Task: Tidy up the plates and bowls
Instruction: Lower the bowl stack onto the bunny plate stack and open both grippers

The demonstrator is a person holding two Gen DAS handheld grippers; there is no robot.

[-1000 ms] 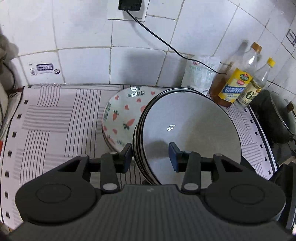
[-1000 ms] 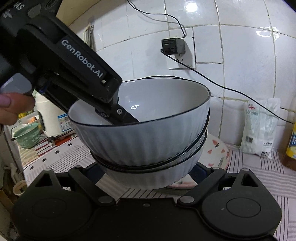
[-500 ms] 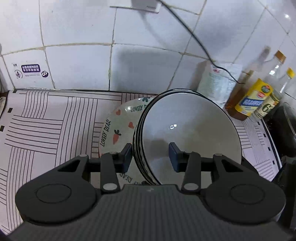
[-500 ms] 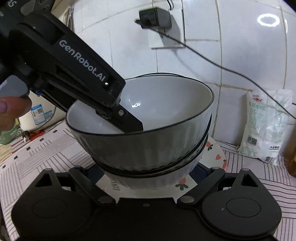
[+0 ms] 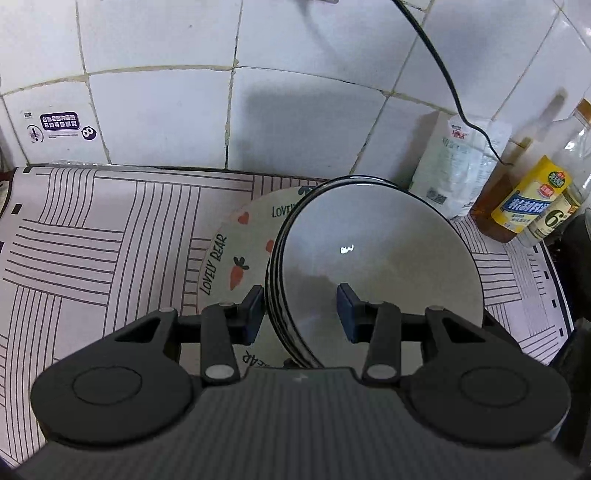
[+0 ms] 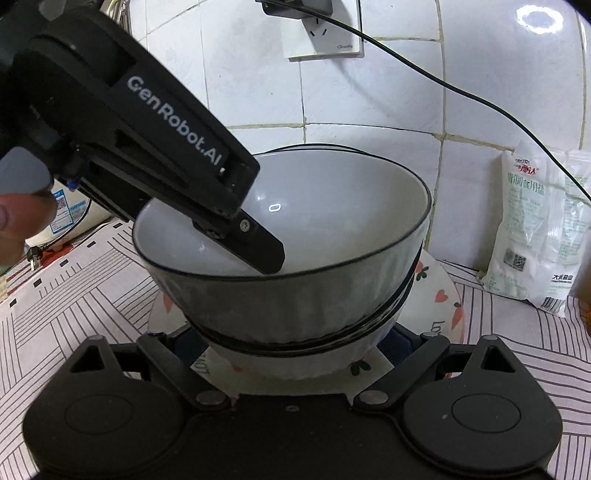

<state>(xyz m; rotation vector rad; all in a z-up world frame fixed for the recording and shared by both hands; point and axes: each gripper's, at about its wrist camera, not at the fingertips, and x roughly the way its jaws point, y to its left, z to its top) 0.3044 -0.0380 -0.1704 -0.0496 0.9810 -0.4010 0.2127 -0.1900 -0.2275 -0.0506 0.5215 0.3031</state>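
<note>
Your left gripper (image 5: 301, 308) holds the stack of white bowls (image 6: 295, 266) by the near wall: one blue pad (image 5: 254, 309) sits outside the dark-edged rims and the other is inside the top bowl, so the jaws are closed on the wall of the stack. In the view of your right wrist you see the same gripper from the side, its black finger (image 6: 255, 242) reaching down into the top bowl, and a part of your hand (image 6: 22, 225) at the left edge. Your right gripper (image 6: 295, 341) stands with its two fingers on both sides of the lowest bowl of the stack; the bowl hides the pads, so I cannot tell if they press on it or only stand beside it. The stack is over the plate (image 5: 236, 243) with carrots, hearts and the words "LOVELY BEAR", which lies flat on the striped counter cover (image 5: 92, 236); if the lowest bowl touches the plate is not possible to see. Behind, against the tiled wall (image 5: 155, 110), stands a white salt bag (image 6: 535, 229), and beside it some oil bottles (image 5: 532, 195). A black cable (image 6: 461, 96) runs from the wall socket (image 6: 321, 33) to the right.
</note>
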